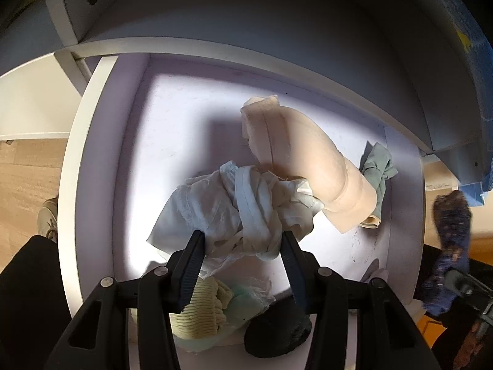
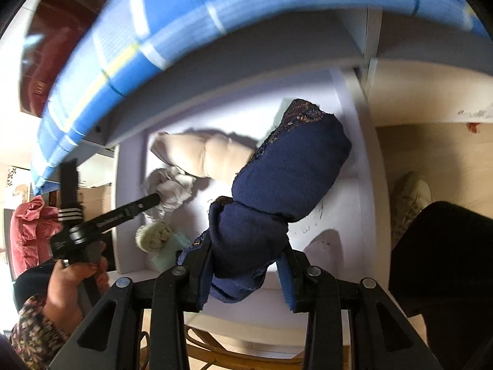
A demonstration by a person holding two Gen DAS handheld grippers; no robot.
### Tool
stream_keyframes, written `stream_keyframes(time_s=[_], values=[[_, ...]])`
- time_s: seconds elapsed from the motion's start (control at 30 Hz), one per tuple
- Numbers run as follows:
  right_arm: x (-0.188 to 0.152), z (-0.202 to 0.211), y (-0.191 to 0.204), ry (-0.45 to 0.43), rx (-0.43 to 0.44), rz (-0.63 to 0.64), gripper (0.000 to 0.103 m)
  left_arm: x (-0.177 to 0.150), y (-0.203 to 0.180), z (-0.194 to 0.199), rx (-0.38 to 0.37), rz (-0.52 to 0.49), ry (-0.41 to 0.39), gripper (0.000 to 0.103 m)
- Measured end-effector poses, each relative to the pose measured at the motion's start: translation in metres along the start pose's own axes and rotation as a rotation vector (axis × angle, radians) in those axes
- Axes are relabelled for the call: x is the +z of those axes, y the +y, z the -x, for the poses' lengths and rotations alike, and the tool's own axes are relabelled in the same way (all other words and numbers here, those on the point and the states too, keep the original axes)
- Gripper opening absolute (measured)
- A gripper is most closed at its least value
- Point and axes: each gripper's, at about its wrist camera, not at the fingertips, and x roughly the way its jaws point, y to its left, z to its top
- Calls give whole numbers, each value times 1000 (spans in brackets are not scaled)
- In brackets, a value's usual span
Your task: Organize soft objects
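Note:
My left gripper (image 1: 242, 246) is shut on a crumpled white cloth bundle (image 1: 234, 212) and holds it inside a white drawer (image 1: 89, 141). The bundle also shows in the right wrist view (image 2: 169, 189). A rolled beige garment (image 1: 308, 157) lies behind it, with a grey-green cloth (image 1: 377, 166) at its right. A pale yellow knit (image 1: 200, 311), a mint cloth (image 1: 246, 305) and a black item (image 1: 277, 333) lie near the front. My right gripper (image 2: 246, 262) is shut on a navy blue garment (image 2: 277, 185) above the drawer's right part.
A bed with a blue checked sheet (image 2: 138, 30) overhangs the drawer. Wooden floor (image 1: 27, 169) lies to the left. A shoe (image 2: 409, 197) and a dark-clad leg (image 2: 443, 262) stand at the drawer's right side. A pink cushion (image 2: 27, 234) sits far left.

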Motion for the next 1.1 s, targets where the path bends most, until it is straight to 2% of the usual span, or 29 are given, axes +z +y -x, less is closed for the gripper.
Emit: stream_keyframes(time_s=[0.37, 0.57, 0.73, 0.87, 1.1], values=[[19, 77, 15, -130, 6, 75, 37, 3, 2, -1, -16, 21, 13, 50], [50, 134, 47, -228, 0, 173, 37, 3, 3, 0, -19, 24, 14, 50], [87, 169, 92, -290, 0, 290, 37, 2, 5, -1, -23, 27, 18, 50], [119, 174, 134, -293, -24, 386, 37, 2, 6, -1, -31, 25, 19, 50], [166, 139, 203, -210, -54, 507, 37, 1, 13, 3, -59, 43, 15, 50]])
